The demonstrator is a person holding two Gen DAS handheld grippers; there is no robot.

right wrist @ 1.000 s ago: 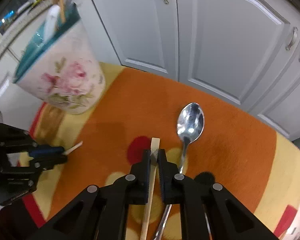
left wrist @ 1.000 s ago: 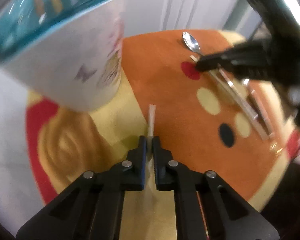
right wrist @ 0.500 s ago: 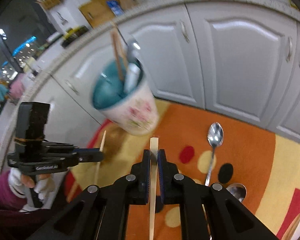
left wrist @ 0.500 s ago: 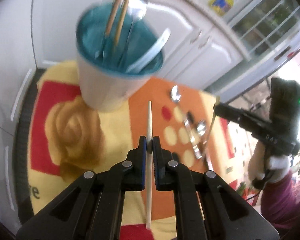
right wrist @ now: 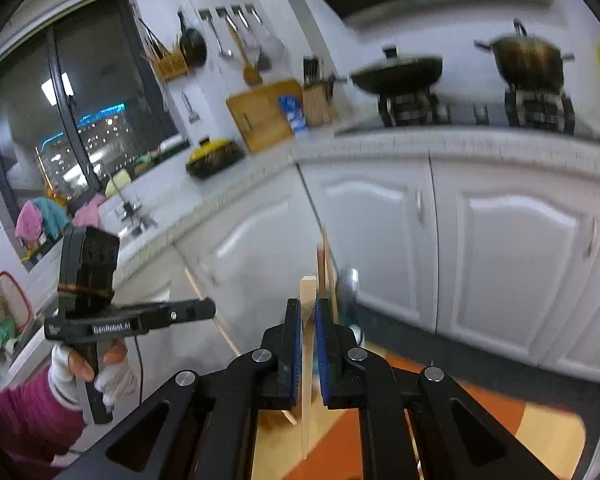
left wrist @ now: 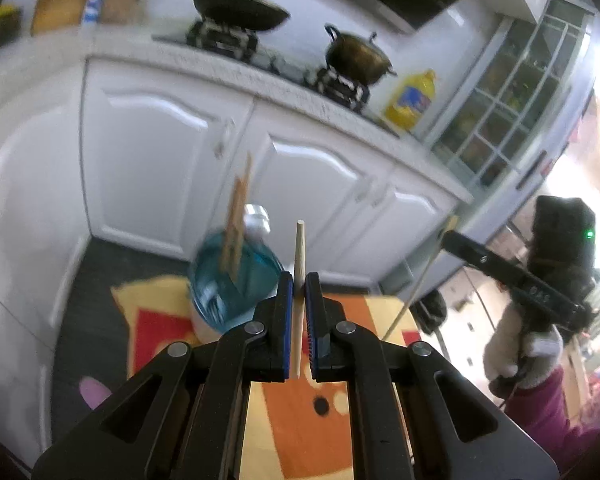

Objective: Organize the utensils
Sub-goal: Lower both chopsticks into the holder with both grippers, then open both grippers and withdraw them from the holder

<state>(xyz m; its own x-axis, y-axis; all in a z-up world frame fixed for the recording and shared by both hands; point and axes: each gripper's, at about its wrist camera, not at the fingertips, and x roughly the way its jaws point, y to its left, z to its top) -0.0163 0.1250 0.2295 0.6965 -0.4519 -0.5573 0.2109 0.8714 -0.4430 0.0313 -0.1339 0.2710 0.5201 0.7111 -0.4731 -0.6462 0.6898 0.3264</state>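
Observation:
My left gripper (left wrist: 299,286) is shut on a pale chopstick (left wrist: 299,248) and holds it upright, high above the mat. The cup (left wrist: 232,280) with a teal inside stands below and to the left, holding chopsticks (left wrist: 236,224) and a spoon. My right gripper (right wrist: 308,314) is shut on another pale chopstick (right wrist: 308,292), also upright. Behind it the cup's chopsticks (right wrist: 323,264) and a spoon (right wrist: 350,280) show, mostly hidden by the fingers. Each gripper appears in the other's view: the right one (left wrist: 452,236) at the right, the left one (right wrist: 204,308) at the left.
An orange, yellow and red mat (left wrist: 300,420) lies below on a dark floor. White cabinet doors (left wrist: 152,168) stand behind, under a counter with a stove, a wok (left wrist: 240,6) and a pot (left wrist: 356,56). A yellow oil bottle (left wrist: 412,100) stands on the counter.
Both grippers have risen from the mat with their chopsticks and tilted up, so the views now show the cabinets and counter. The cup now sits low and close ahead.

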